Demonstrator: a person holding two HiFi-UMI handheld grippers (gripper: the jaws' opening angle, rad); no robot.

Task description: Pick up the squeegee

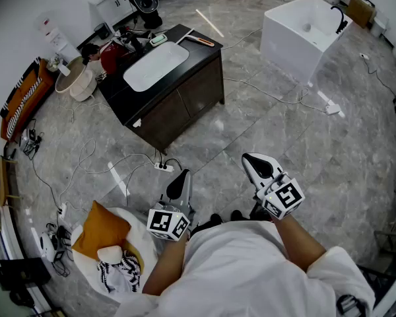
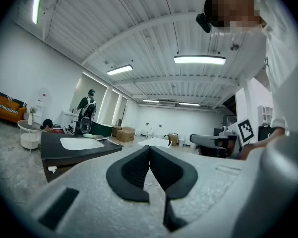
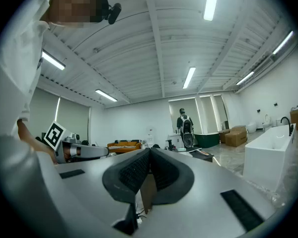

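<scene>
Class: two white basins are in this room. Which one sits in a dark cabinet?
The oval sink at the head view's upper left, sunk into the top of the dark cabinet. The boxy white tub at upper right stands free on the floor.

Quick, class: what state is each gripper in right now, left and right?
Left gripper: closed, holding nothing.
Right gripper: closed, holding nothing.

Dark cabinet [image 1: 191, 94], white basin [image 1: 155, 65], grey marbled floor [image 1: 270, 131], squeegee [image 1: 199, 41] perhaps orange.
</scene>
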